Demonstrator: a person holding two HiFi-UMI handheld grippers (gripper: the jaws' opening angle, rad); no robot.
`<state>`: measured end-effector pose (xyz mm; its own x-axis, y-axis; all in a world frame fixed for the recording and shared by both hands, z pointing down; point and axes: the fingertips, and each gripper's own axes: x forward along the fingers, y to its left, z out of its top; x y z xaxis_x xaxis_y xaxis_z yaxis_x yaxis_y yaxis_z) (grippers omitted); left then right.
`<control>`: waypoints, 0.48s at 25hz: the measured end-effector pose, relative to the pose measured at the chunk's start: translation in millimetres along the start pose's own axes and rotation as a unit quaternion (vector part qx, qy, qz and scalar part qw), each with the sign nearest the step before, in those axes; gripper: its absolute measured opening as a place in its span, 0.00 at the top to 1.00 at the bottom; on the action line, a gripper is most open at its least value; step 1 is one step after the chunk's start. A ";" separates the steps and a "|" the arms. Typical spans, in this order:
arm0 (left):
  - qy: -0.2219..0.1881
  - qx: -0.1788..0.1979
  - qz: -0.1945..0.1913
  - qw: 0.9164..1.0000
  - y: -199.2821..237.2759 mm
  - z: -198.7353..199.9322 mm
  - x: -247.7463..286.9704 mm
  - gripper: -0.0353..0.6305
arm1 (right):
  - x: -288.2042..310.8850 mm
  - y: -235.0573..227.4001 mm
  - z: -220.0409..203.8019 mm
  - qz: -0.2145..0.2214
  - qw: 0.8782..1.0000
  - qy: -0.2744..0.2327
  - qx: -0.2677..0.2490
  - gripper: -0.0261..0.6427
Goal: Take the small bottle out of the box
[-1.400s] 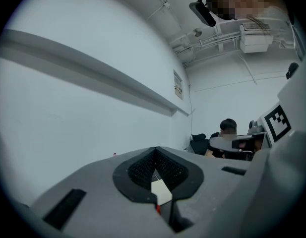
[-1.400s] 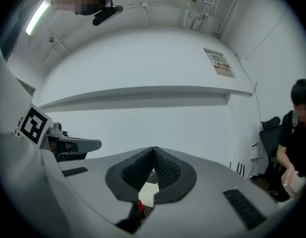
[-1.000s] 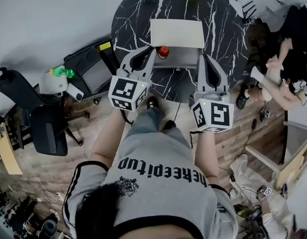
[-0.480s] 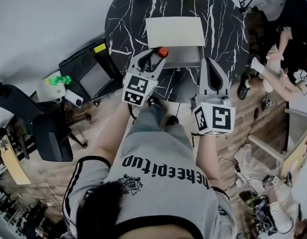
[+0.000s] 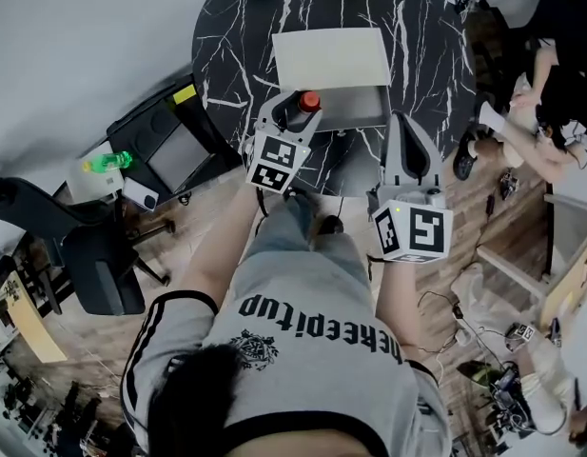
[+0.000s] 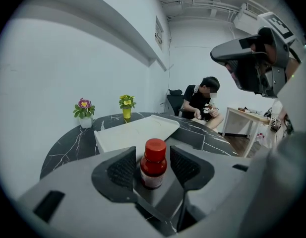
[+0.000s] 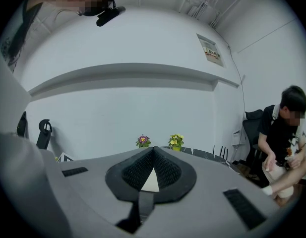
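A small brown bottle (image 6: 153, 170) with a red cap (image 5: 310, 100) stands upright by the front left corner of the white box (image 5: 333, 58), whose lid is open. My left gripper (image 6: 153, 154) sits around the bottle. Its jaws have just been opening, and a narrow gap shows between the bottle and each black pad (image 6: 121, 168), so nothing grips it. In the head view the left gripper (image 5: 297, 112) reaches over the near edge of the black marble table (image 5: 236, 55). My right gripper (image 5: 408, 127) hovers right of the box, shut and empty, its pads (image 7: 165, 168) meeting at the tips.
Two small flower pots (image 6: 84, 111) (image 6: 126, 106) stand at the table's far edge. A seated person (image 6: 203, 102) is beyond the table to the right. On the floor to the left are a black case (image 5: 167, 139) and an office chair (image 5: 93, 255).
The left gripper came down toward the table with the bottle and its jaws opened, leaving the bottle standing free between them. The right gripper has hardly shifted.
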<state>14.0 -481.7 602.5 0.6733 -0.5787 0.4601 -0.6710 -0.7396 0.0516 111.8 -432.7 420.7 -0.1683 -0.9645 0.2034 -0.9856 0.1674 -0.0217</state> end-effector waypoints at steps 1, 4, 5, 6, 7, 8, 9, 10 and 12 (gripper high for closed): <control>0.000 0.000 -0.003 1.000 -0.9 -2.3 3.8 0.65 | 0.5 -0.3 -1.0 -0.001 1.000 0.001 0.000 0.96; -0.002 0.001 -0.002 1.000 -0.9 -3.2 11.2 0.65 | 1.7 -0.9 -2.6 -0.005 1.000 0.004 -0.002 0.96; -0.003 0.002 0.000 1.000 -0.6 -3.2 12.9 0.65 | 1.7 -1.4 -2.8 -0.006 1.000 0.005 -0.002 0.96; -0.002 0.002 0.001 1.000 -0.7 -3.6 14.7 0.65 | 1.6 -2.0 -3.2 -0.008 1.000 0.006 -0.003 0.96; -0.001 0.003 0.002 1.000 -1.2 -4.3 16.6 0.65 | 1.2 -2.9 -3.8 -0.011 1.000 0.007 -0.003 0.96; 0.000 0.003 0.003 1.000 -1.5 -5.0 18.6 0.65 | 0.9 -3.8 -4.6 -0.013 1.000 0.008 -0.004 0.96; 0.000 0.004 0.005 1.000 -1.2 -5.3 20.4 0.66 | 0.9 -4.4 -5.1 -0.013 1.000 0.008 -0.004 0.96; -0.001 0.005 0.009 1.000 -0.3 -5.2 21.7 0.67 | 0.9 -4.6 -5.4 -0.014 1.000 0.008 -0.004 0.96; -0.004 0.008 0.016 1.000 1.0 -4.0 22.3 0.69 | 0.2 -4.9 -6.3 -0.015 1.000 0.008 -0.004 0.96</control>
<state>27.1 -493.9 616.3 0.6536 -0.6057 0.4538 -0.6877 -0.7257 0.0218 116.7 -432.5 427.0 -0.1379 -0.9656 0.2204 -0.9902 0.1398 -0.0072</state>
